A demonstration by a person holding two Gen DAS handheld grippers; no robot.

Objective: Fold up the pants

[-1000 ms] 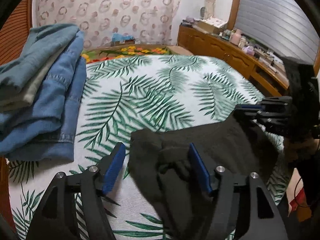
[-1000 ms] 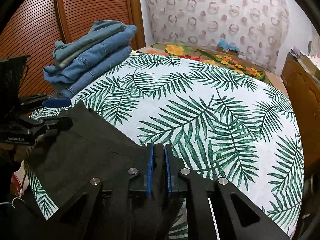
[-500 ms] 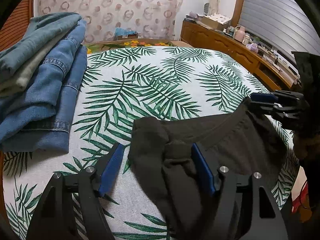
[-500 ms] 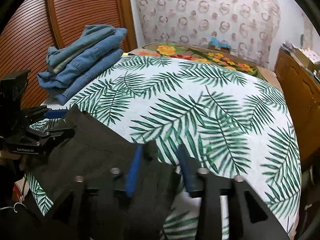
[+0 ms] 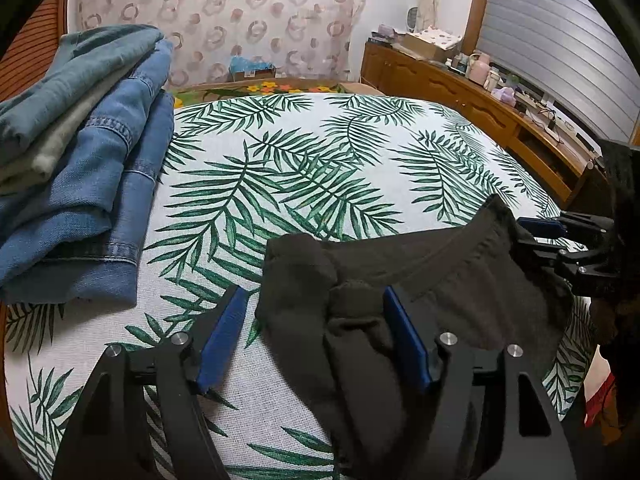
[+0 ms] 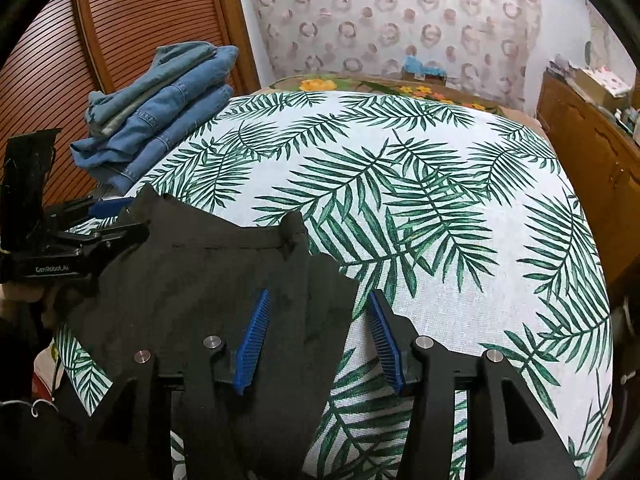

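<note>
Dark pants (image 5: pixel 460 276) lie at the near edge of the palm-leaf bed cover (image 5: pixel 320 168). My left gripper (image 5: pixel 316 320) is open. A bunched corner of the pants sits between its blue pads, touching only the right one. In the right wrist view the pants (image 6: pixel 200 280) spread to the left. My right gripper (image 6: pixel 320 332) has its jaws opening, with the other corner of the pants lying loose between them and no pad pressing on it. Each gripper shows in the other's view: the right gripper (image 5: pixel 560 240) at the pants' right corner, the left gripper (image 6: pixel 92 220) at their left corner.
A stack of folded jeans (image 5: pixel 80 168) lies at the bed's left side, also seen as the jeans (image 6: pixel 160 112) by a louvred wooden door (image 6: pixel 120 40). A wooden cabinet (image 5: pixel 480 108) with small items runs along the right. The bed cover (image 6: pixel 440 200) stretches far ahead.
My right gripper went from shut on the pants' corner to open, and the corner now lies loose on the bed. My left gripper stayed open in place.
</note>
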